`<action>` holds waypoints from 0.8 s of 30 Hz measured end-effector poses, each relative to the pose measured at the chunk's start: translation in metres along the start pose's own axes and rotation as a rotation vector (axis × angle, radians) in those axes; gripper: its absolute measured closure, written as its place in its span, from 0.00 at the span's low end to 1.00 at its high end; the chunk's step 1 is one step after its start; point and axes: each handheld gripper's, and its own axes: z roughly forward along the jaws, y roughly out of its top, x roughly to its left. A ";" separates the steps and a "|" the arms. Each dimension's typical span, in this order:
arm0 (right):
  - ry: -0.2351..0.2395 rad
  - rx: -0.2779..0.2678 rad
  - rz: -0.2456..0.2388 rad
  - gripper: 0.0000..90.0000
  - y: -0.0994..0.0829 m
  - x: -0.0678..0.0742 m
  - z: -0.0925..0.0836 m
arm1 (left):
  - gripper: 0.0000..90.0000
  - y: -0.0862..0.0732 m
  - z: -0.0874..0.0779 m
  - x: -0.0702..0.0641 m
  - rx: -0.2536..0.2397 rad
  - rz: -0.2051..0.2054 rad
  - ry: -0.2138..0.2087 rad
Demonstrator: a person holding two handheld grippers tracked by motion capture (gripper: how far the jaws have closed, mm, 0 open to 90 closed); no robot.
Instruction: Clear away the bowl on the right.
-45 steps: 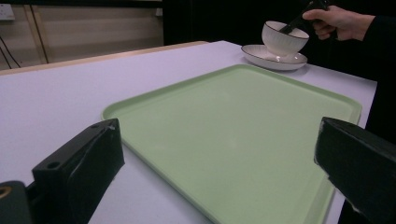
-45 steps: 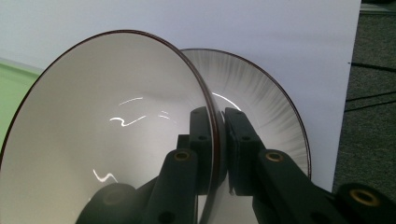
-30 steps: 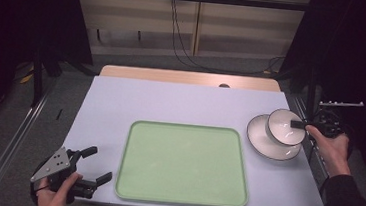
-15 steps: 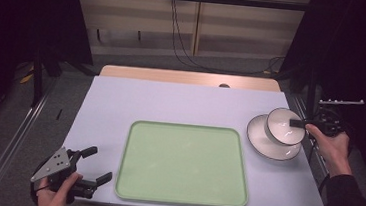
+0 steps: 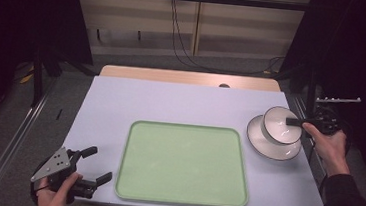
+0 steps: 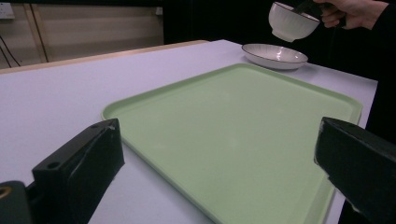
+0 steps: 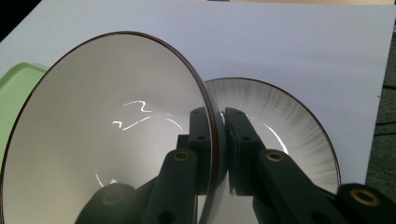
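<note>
A white bowl (image 5: 280, 125) with a dark rim hangs above a white plate (image 5: 273, 146) at the table's right side. My right gripper (image 5: 294, 122) is shut on the bowl's rim, one jaw inside the wall and one outside, as the right gripper view shows: bowl (image 7: 107, 135), plate (image 7: 289, 126), right gripper (image 7: 217, 116). From the left gripper view the bowl (image 6: 292, 21) is lifted clear of the plate (image 6: 274, 56). A pale green tray (image 5: 183, 163) lies in the middle. My left gripper (image 5: 99, 164) rests open at the front left corner, nothing between its jaws.
The white table (image 5: 181, 100) has a wooden strip along its far edge. Cables hang on the wall behind. The tray (image 6: 243, 126) holds nothing. A metal rail runs along the floor at the left.
</note>
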 end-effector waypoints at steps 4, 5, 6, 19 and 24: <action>0.011 0.000 -0.016 0.92 0.002 0.004 0.001 | 0.01 0.000 0.000 0.000 -0.001 -0.002 0.003; 0.007 0.001 -0.019 0.91 0.002 0.005 0.002 | 0.01 0.000 0.000 0.000 -0.001 -0.002 0.003; 0.013 0.003 -0.021 0.92 0.002 0.006 0.003 | 0.01 0.000 0.000 0.000 -0.001 -0.006 -0.001; 0.006 0.033 -0.055 0.91 0.004 0.019 0.016 | 0.01 0.000 0.000 0.000 -0.001 -0.003 0.004; 0.025 0.039 -0.072 0.92 0.009 0.029 0.021 | 0.01 0.000 0.000 0.000 0.001 -0.003 -0.001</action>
